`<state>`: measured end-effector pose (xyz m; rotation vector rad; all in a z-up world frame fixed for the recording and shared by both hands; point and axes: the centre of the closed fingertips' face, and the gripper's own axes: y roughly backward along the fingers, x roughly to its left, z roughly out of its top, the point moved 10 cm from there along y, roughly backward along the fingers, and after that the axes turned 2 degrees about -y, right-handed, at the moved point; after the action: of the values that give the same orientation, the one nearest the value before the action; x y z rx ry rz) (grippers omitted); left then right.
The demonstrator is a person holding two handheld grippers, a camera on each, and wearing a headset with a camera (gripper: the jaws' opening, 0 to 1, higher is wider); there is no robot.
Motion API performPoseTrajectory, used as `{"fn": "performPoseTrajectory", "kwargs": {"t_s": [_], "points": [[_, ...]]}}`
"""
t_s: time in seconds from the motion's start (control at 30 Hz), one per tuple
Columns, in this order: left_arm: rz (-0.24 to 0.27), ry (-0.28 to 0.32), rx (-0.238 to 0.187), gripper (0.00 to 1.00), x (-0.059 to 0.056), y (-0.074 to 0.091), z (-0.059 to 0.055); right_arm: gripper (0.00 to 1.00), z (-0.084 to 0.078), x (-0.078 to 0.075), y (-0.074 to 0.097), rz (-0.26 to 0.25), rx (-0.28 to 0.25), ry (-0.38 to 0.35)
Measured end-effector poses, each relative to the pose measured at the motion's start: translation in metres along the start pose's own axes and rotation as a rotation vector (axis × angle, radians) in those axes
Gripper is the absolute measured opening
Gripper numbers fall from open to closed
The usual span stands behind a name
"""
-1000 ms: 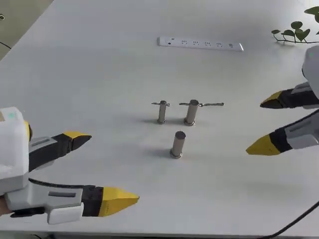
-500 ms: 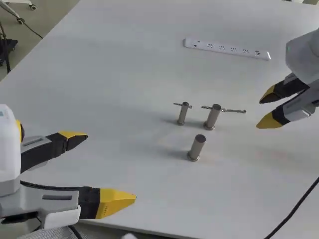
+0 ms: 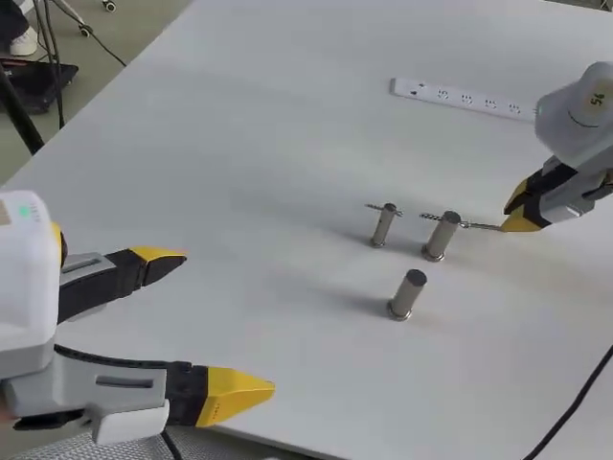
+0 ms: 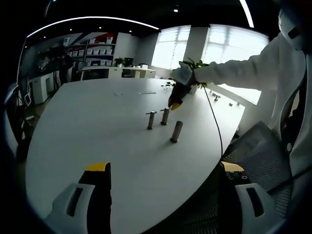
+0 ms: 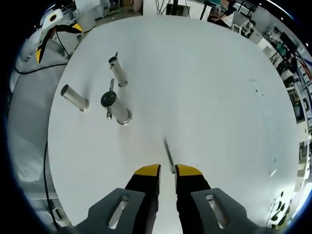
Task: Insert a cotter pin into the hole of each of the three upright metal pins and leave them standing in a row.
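Left tongs [image 3: 222,323] hang spread up front, well off. Bare pin [image 3: 407,294] next. Past it, the loose cotter [image 3: 481,226] lies flat beside the middle pin [image 3: 439,236], lengthwise between the right tongs' [image 3: 518,217] near-closed tips. Can't tell if it's pinched.

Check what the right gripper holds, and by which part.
The right gripper looks shut on the cotter pin, jaws on its free outer end; the other end sits through a metal pin. Left gripper open, empty.
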<state>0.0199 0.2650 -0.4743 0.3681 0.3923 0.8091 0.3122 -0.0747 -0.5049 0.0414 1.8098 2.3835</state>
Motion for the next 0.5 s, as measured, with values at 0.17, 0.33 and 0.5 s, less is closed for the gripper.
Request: {"fn": "performPoseTrajectory", "kwargs": {"t_s": [0.17,0.33,0.5], "points": [[0.010,-0.003,0.022,0.88,0.003,-0.001,-0.005,0.04,0.000,-0.003,-0.005,-0.008,0.009,-0.020],[0.029,0.015,-0.013,0.84,0.004,0.000,-0.003,0.02,-0.002,0.001,-0.012,-0.027,0.025,0.031],[0.042,0.004,0.009,0.85,0.006,-0.001,-0.002,0.00,-0.004,-0.001,-0.016,-0.009,0.019,0.014]]}}
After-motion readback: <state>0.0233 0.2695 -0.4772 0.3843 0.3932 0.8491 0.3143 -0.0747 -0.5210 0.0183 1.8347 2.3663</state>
